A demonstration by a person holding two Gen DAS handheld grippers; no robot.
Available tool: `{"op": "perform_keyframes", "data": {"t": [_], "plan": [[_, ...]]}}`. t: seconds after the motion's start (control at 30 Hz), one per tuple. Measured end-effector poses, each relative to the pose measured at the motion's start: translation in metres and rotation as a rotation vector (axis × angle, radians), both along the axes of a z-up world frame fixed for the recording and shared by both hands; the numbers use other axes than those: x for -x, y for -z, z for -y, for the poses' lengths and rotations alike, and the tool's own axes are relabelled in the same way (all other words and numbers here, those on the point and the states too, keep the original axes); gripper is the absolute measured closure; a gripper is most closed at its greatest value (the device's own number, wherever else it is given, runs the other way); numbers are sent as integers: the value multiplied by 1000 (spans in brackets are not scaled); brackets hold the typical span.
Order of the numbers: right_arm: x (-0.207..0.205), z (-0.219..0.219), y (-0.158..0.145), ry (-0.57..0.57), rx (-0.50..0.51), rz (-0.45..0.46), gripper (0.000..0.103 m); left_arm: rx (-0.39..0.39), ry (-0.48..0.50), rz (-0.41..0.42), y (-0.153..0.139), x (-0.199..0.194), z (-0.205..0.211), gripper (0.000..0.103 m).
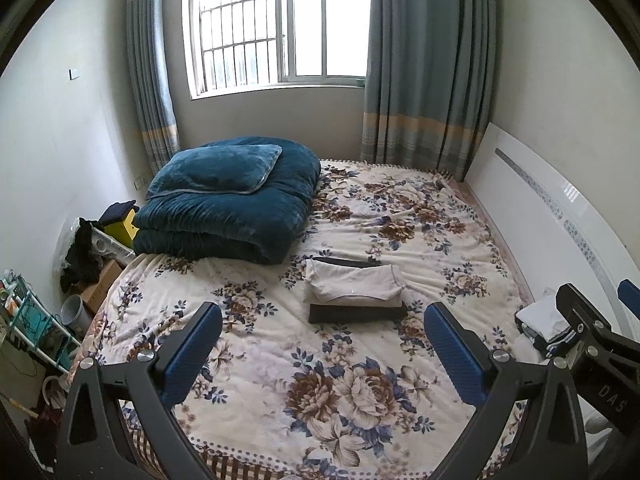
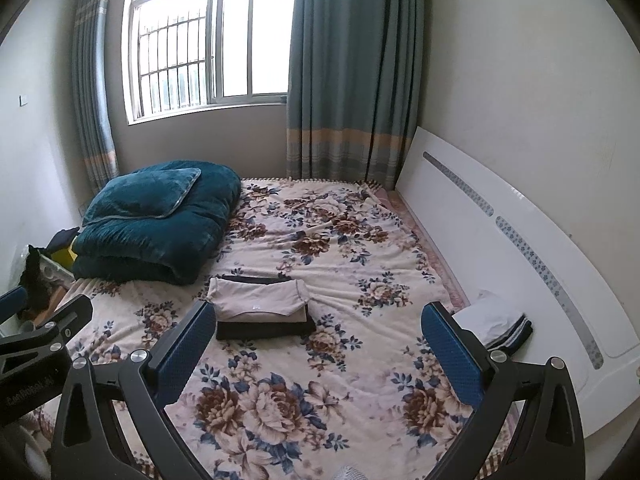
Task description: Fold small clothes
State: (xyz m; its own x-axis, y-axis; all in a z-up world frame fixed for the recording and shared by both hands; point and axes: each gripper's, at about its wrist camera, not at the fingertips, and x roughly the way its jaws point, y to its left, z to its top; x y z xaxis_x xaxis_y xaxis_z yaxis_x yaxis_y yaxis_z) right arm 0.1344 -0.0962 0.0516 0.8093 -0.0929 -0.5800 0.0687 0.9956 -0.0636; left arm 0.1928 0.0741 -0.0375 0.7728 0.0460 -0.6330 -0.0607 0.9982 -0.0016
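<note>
A folded beige garment [image 1: 354,284] lies on top of folded dark clothes [image 1: 356,314] in a stack mid-bed on the floral blanket [image 1: 360,392]. The stack also shows in the right wrist view [image 2: 258,298], with the dark clothes [image 2: 264,330] under it. A second pile of white and dark clothes [image 1: 542,326] lies at the bed's right edge, also in the right wrist view [image 2: 496,326]. My left gripper [image 1: 322,328] is open and empty, held above the bed short of the stack. My right gripper [image 2: 318,328] is open and empty, to the right of the left one.
A folded teal quilt with a pillow [image 1: 224,200] sits at the far left of the bed. A white headboard [image 2: 520,240] leans along the right wall. Boxes, a bucket and a rack [image 1: 80,280] crowd the floor on the left. A window with curtains [image 1: 280,24] is behind.
</note>
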Motion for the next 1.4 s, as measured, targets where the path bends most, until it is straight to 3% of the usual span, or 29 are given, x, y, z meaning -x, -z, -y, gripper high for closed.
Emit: {"op": "perform_keyframes", "data": {"t": [1.4], "plan": [[-14, -27, -1, -18, -14, -4, 0, 7, -21, -7, 1, -3, -13, 0]]}}
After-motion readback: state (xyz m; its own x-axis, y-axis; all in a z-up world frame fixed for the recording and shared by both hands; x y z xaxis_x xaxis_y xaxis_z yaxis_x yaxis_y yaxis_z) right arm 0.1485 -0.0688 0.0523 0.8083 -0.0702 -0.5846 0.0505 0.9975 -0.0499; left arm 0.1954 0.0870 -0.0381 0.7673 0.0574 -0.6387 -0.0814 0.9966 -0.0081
